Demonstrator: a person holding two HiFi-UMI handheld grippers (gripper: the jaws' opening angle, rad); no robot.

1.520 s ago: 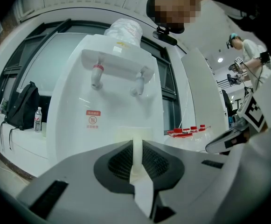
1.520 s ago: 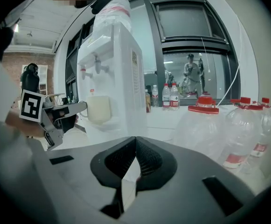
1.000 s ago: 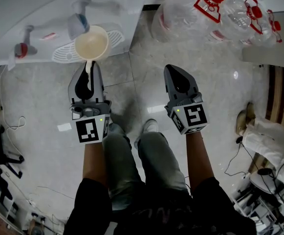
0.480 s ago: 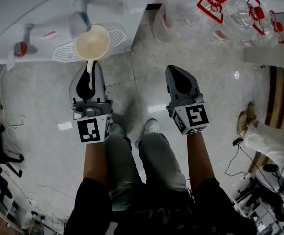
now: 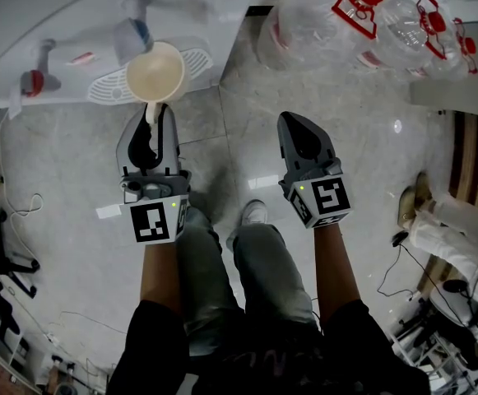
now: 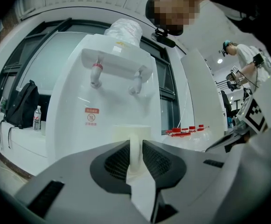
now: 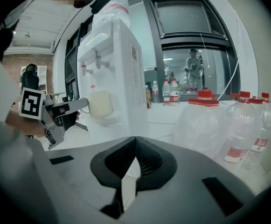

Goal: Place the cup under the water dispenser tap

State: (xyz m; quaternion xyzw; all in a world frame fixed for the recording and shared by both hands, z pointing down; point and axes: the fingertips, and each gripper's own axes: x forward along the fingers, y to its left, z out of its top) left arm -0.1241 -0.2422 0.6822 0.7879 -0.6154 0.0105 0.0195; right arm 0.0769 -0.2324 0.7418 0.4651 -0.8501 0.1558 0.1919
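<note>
left gripper (image 5: 150, 113) jaws opening, cup (image 5: 155, 72) handle between them, looks barely loose on right pad. cup right at gripper's far end, on drip tray (image 5: 199, 58) under blue tap (image 5: 132, 36). right gripper (image 5: 293, 122) pinched closed, empty, off to right

left gripper (image 5: 150, 118): held level; jaws are opening, with the handle of the cup (image 5: 155, 74) between the pads
right gripper (image 5: 294, 123): tilted downward; jaws are brought together, nothing is held
left forearm (image 5: 158, 274): stretched forward, bare below a black sleeve
right forearm (image 5: 336, 262): stretched forward beside it, well apart from the left
</note>
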